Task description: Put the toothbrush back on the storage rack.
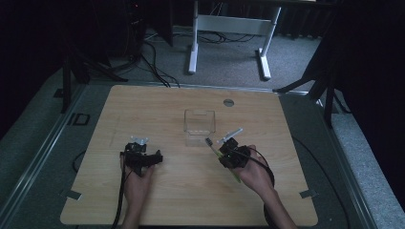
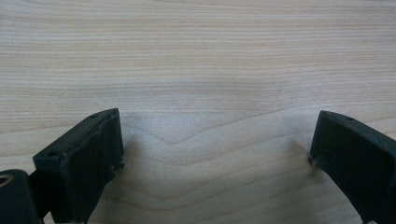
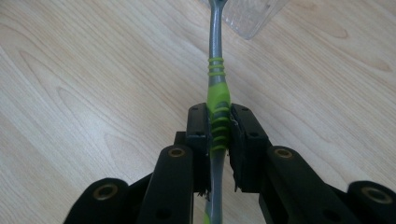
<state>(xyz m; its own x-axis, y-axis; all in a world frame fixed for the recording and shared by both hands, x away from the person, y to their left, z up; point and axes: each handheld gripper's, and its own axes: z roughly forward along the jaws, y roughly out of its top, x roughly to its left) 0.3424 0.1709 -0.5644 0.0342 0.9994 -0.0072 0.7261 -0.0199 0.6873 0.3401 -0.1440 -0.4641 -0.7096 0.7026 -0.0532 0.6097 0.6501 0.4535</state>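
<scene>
The table (image 1: pixel 143 109) carries a clear box (image 1: pixel 199 127) at its centre. Near and left, the left gripper (image 2: pixel 212 154) rests with jaws wide apart and nothing between them. To the right, the right gripper (image 3: pixel 219 135) is clamped on a toothbrush (image 3: pixel 218 100) whose head points at the box.

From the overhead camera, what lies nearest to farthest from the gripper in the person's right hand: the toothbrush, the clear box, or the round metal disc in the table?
1. Toothbrush: clamped in the right gripper.
2. Clear box: just beyond it, mid-table.
3. Round metal disc: farthest, near the table's far edge.
</scene>
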